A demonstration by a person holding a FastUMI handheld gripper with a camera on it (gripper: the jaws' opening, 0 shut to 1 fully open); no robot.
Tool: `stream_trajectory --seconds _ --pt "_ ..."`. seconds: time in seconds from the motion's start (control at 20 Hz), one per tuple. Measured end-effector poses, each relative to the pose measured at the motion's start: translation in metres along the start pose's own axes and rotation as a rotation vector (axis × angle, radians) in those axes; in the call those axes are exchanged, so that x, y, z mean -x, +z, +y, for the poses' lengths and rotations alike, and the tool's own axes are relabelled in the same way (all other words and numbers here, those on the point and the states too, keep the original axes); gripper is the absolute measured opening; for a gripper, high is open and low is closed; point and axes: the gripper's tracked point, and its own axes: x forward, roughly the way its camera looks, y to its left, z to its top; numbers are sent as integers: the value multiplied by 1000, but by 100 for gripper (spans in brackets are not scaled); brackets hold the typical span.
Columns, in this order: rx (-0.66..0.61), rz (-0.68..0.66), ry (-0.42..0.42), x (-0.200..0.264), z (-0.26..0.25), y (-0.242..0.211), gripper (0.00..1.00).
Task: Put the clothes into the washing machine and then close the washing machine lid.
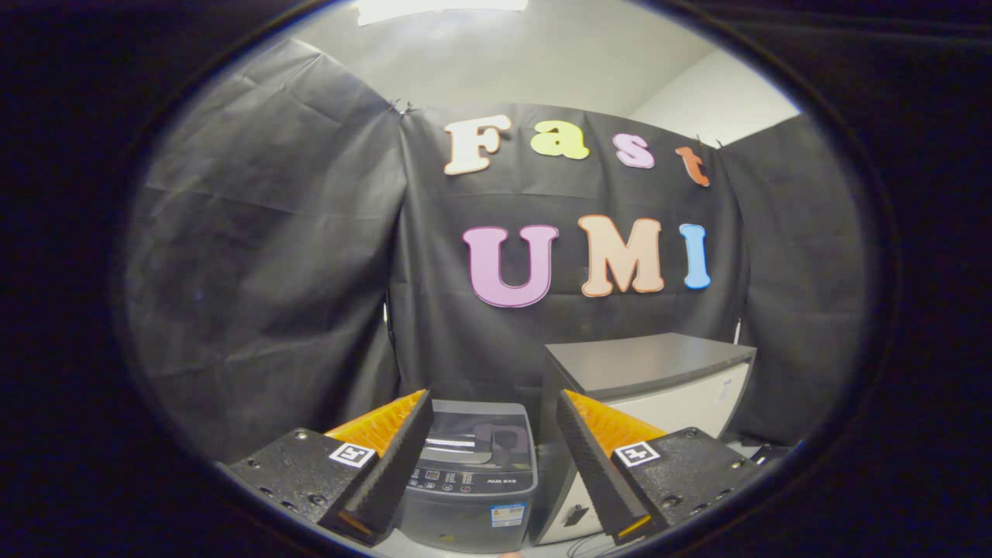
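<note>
Two ribbed fingers of the gripper stand wide apart, holding nothing and touching nothing. Seen between them and a little beyond sits the small grey washing machine, its dark glossy lid lying flat and closed above the control panel. Just beside the machine stands a white cabinet with a grey top.
</note>
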Motion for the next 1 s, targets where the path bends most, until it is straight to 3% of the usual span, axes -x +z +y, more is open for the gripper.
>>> stream_trajectory --seconds 0.2,0.5,1.0 --pt "-70 1 2 30 -20 5 94" --pt "-6 -28 15 64 -28 3 94" --pt "28 -23 37 68 -18 -5 95"
